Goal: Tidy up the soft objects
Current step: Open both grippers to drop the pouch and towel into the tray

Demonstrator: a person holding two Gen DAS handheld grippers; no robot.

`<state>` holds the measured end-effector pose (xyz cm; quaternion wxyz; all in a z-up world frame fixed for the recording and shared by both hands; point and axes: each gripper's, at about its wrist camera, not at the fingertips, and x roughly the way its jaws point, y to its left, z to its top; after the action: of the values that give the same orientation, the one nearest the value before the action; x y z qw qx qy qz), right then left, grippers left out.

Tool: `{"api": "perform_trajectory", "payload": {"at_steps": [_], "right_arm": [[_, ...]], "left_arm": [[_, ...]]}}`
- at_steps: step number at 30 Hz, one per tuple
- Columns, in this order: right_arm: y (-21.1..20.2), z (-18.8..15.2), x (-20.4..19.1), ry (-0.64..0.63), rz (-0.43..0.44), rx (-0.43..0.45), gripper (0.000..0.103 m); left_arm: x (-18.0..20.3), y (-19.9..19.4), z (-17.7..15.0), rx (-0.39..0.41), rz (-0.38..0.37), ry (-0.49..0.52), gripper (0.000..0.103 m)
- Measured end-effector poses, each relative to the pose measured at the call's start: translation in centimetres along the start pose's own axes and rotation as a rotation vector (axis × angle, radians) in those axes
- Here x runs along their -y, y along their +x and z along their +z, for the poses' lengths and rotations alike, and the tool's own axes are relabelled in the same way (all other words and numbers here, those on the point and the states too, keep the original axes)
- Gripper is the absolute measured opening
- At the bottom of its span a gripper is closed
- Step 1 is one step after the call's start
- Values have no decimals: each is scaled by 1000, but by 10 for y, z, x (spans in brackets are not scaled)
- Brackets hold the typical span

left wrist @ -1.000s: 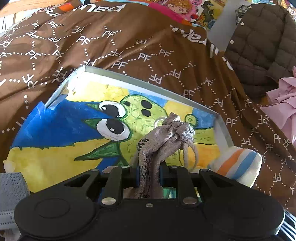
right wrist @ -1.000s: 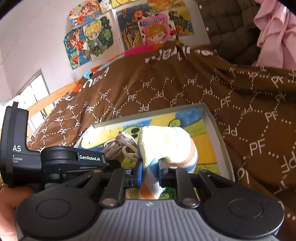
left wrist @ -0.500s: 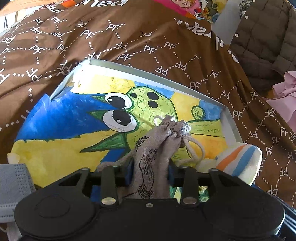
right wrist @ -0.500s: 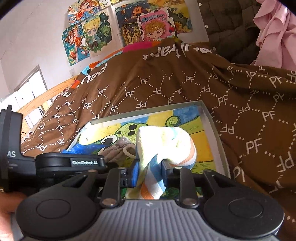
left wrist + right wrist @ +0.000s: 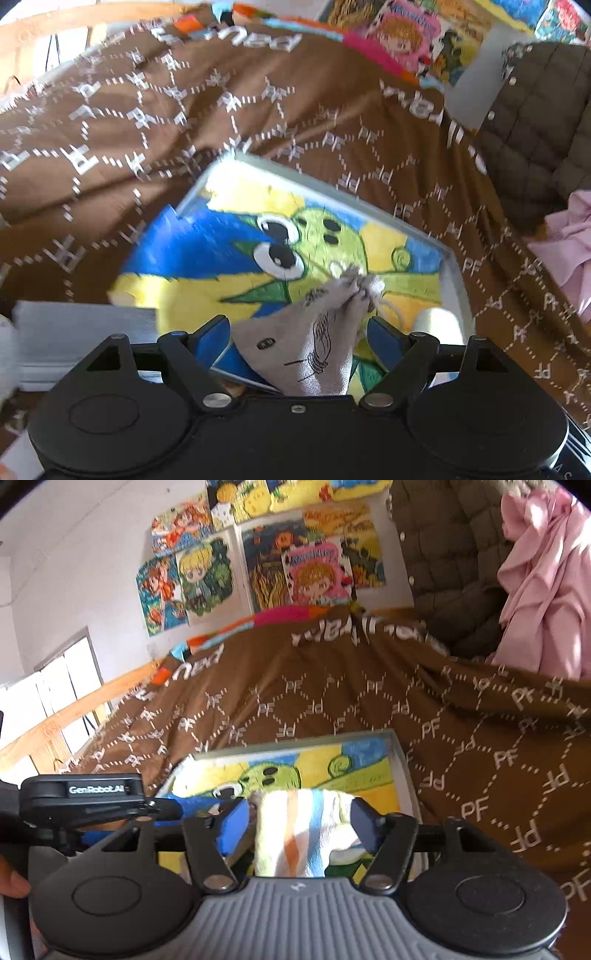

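Fingers point(image 5: 210, 332) wide, pouch point(image 5: 314, 343) loose between.

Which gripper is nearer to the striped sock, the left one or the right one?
Right. The striped sock lies between the open jaws of the right gripper, which have just been opening. The left gripper, beside it, has just opened around the grey drawstring pouch.

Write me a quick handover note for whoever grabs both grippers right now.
Left gripper: jaws have just been opening, grey drawstring pouch lies loose between them.
Right gripper: jaws have just been opening, striped sock sits free between the pads.
Both items are in the painted tray on the brown blanket.
Done: pouch and sock delivered.
Left: back out; a pink garment lies beyond.
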<state>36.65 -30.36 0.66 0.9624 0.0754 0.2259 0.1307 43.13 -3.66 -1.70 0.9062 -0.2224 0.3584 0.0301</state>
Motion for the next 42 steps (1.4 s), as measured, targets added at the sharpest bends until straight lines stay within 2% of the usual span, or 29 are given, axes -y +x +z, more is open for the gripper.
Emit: {"api": "perform_trajectory", "payload": {"at_steps": [6,11,15,20,25,30,36,42], "right_arm": [[-48,7,-9,-14,6,85,91],[-93,4,-22,-66,-15,202,101],[-122,1,-35,-107,-14,275,103],[-154,-10,-46,-111,-19,324,103],[-181,-30,-48,-116,-19,339,103],[-203,-57,-49,-125,-19,317,103],[-220,-87,-54,-149,-32,280,103],[-226,-106,-68,-205,-42,197,103]], "left_arm": [[5,-53,-3,92,-36,47,96],[11,-105,-17,190,-59,117,102],[11,-141,-34,233,-82,155,102],[4,-182,-56,280,-100,171,102],[-7,-211,-76,328,-87,179,102],[-18,-231,-98,353,-85,206,102],[-33,-242,-126,342,-99,231,102],[-45,-242,-148,306,-100,269,102]]}}
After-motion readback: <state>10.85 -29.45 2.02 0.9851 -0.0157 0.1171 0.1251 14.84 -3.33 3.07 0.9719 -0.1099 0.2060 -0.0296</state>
